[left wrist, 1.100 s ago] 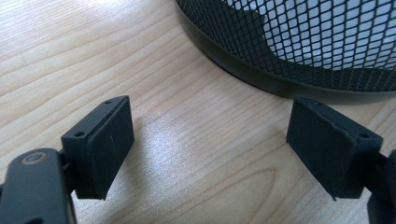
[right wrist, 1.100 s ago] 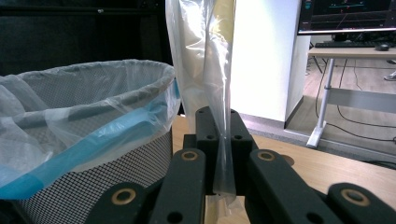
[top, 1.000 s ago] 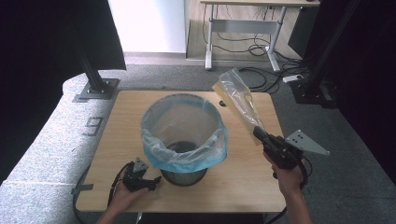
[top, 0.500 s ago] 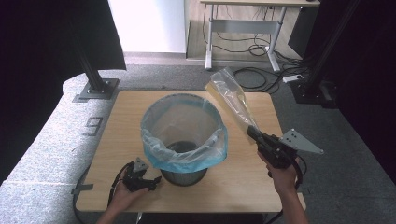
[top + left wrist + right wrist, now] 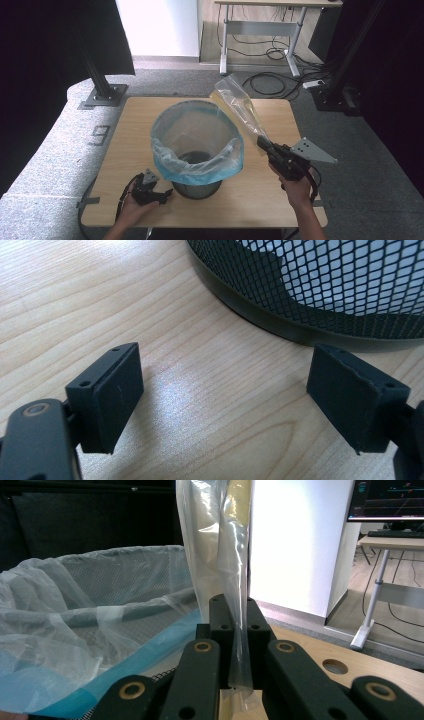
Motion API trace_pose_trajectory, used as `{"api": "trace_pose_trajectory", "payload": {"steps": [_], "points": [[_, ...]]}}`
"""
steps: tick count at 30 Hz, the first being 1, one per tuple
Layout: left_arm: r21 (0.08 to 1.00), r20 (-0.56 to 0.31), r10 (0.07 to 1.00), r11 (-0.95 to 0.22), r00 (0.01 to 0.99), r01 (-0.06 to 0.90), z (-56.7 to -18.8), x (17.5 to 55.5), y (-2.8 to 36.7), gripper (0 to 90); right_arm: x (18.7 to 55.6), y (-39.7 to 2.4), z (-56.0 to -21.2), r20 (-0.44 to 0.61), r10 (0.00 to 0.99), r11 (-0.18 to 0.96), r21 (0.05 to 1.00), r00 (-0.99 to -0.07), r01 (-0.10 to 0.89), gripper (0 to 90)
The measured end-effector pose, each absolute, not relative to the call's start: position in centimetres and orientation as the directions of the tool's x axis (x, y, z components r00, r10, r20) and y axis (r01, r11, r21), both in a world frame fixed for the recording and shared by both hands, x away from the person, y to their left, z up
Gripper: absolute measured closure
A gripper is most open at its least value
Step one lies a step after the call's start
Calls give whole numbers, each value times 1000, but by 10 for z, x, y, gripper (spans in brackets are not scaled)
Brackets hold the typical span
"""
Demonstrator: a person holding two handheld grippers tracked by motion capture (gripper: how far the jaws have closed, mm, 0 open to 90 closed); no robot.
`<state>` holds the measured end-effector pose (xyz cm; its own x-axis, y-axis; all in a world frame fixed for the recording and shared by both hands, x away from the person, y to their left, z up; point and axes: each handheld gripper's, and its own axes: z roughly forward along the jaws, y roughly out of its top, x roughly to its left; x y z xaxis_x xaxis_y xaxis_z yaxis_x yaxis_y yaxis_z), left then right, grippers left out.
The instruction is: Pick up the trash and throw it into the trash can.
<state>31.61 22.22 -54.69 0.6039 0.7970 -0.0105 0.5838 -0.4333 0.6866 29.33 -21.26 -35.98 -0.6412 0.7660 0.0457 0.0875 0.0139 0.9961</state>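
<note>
Since a second ago the right gripper [image 5: 263, 143] has carried the clear plastic bag [image 5: 239, 105] leftward, so the bag's upper end now leans over the far right rim of the mesh bin [image 5: 197, 186]. Its jaws are clamped on the bag's narrow lower end. The bin, lined with a blue bag [image 5: 200, 170], stands mid-table [image 5: 135, 120]. The left gripper [image 5: 159, 194] rests on the table just beside the bin's base, jaws apart and empty.

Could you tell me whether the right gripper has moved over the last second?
Yes. The right gripper, shut on the clear plastic bag, has shifted left and slightly away from the person, toward the lined mesh bin, which has stayed put.
</note>
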Motion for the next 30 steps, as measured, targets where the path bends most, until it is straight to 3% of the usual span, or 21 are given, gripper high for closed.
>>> {"api": "trace_pose_trajectory", "payload": {"steps": [30], "points": [[687,-11,797,-433,604,584,-547,316,222,146,299,-182,-349,34,714,10,998,-700,59,864]]}}
